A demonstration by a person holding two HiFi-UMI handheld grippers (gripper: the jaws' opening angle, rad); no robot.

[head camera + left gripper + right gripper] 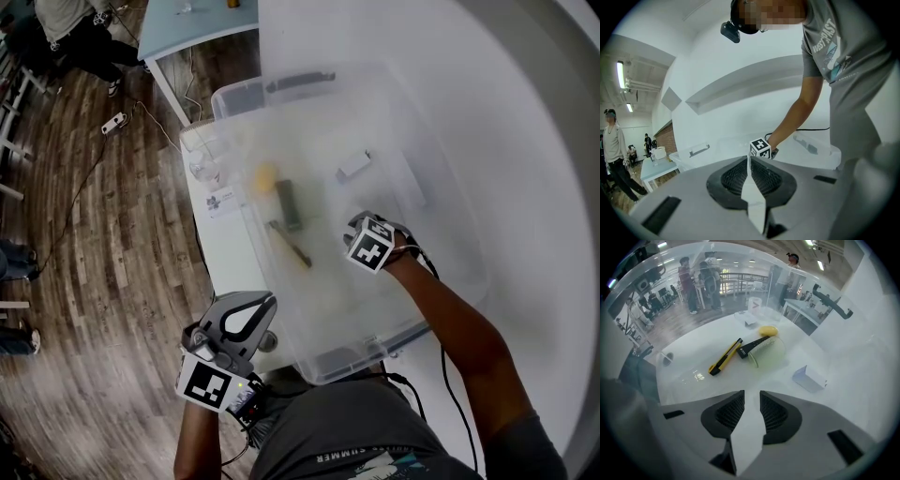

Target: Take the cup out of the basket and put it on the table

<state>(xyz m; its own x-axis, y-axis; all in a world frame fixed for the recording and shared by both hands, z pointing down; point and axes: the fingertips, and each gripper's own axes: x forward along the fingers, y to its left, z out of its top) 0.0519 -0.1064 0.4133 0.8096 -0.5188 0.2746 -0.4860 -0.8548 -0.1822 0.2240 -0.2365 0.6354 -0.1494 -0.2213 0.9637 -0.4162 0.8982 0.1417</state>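
1. Cup [769,354]: one, clear plastic, lying on its side inside the clear basket [352,359], beside one rounded yellow piece [768,330].
2. One yellow-black knife [724,356] and one white box [809,378] lie near it.
3. Right gripper [752,397] is inside the basket, narrowly parted and empty; left gripper [748,161] is outside, closed and empty.

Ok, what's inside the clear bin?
In the bin: a clear cup on its side, a yellow utility knife, a black tool, a yellow lump, a white box, and the open right gripper. The gripper's body covers the near floor.
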